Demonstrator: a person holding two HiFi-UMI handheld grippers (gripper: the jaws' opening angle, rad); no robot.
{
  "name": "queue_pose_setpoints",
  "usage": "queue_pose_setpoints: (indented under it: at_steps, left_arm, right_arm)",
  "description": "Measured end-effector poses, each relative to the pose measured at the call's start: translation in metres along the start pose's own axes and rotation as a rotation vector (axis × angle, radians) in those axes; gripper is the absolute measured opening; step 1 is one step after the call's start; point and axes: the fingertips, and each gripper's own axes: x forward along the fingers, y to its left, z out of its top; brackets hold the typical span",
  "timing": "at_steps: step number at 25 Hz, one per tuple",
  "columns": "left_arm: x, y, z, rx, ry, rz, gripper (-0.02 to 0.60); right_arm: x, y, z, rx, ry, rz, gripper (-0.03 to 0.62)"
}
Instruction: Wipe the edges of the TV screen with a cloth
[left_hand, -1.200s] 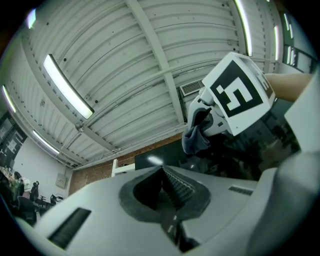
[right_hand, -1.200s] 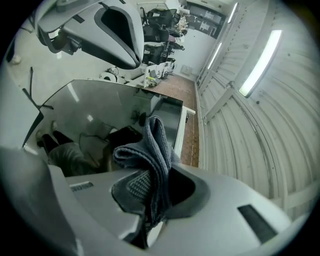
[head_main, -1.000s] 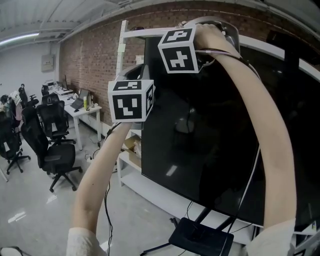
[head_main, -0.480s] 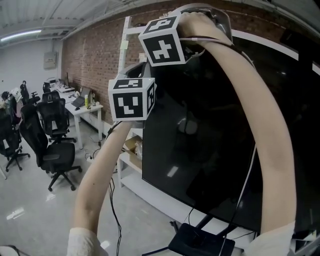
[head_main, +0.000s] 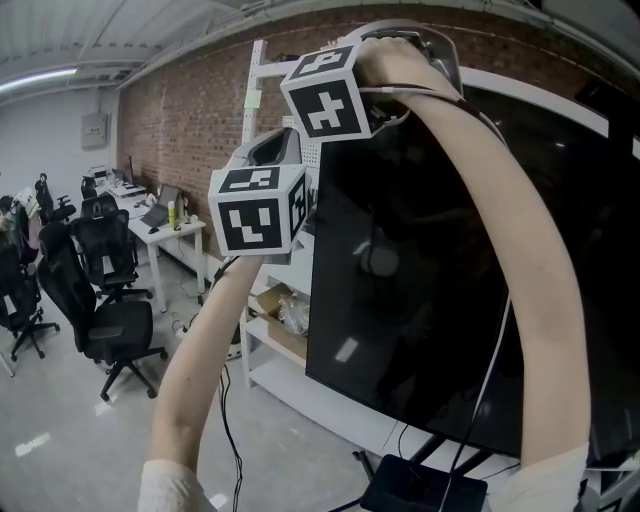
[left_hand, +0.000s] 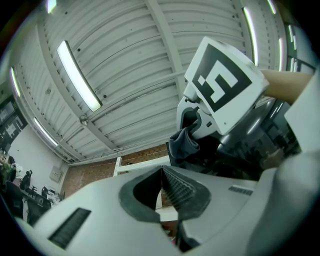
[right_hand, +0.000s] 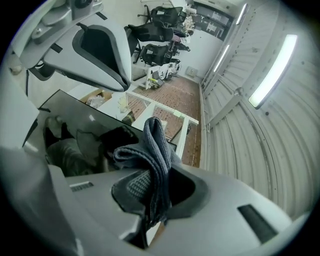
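The right tool (right_hand: 150, 200) is pinching a dark grey-blue folded cloth (right_hand: 156, 145), with a thick fold standing proud of its jaws. It is raised at the upper left corner of the large black glossy TV screen (head_main: 430, 290). In the right gripper view the cloth lies at the screen's top edge close to that corner, though actual contact with the bezel cannot be made out. The left tool (left_hand: 162, 187) has its jaws pressed together on nothing and hangs just below the other tool, beside the screen's left edge. The white metal shelving frame (head_main: 254, 90) stands behind it.

This looks like the wiping step at the corner, where the top edge meets the left one. The next move probably calls for keeping the fold flat against the bezel. The cloth should then be drawn along one edge with light, even pressure, so that the hard jaws stay off the glass.
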Motion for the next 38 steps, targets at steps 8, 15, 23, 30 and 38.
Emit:
queue_pose_setpoints:
  at_steps: [8,15,23,30,38]
  left_arm:
    - [-0.003,0.040,0.002,-0.006,-0.005,-0.038,0.015]
    - [-0.006,0.045,-0.005,0.009,0.020,-0.067,0.015]
    - [-0.011,0.063,-0.025,0.024,0.065,-0.031,0.015]
    - [-0.024,0.086,-0.023,0.048,0.086,0.025,0.015]
    - [-0.064,0.147,-0.065,0.088,0.152,0.121,0.015]
  right_arm:
    - [0.004,-0.015,0.029,-0.013,0.065,0.016,0.049]
    - [0.008,-0.015,0.033,0.001,0.083,0.052,0.049]
    - [0.019,-0.014,0.048,0.003,0.057,0.062,0.049]
    - [0.026,-0.009,0.104,0.039,-0.107,0.033,0.049]
    - [0.039,0.042,0.212,0.113,-0.326,0.003,0.049]
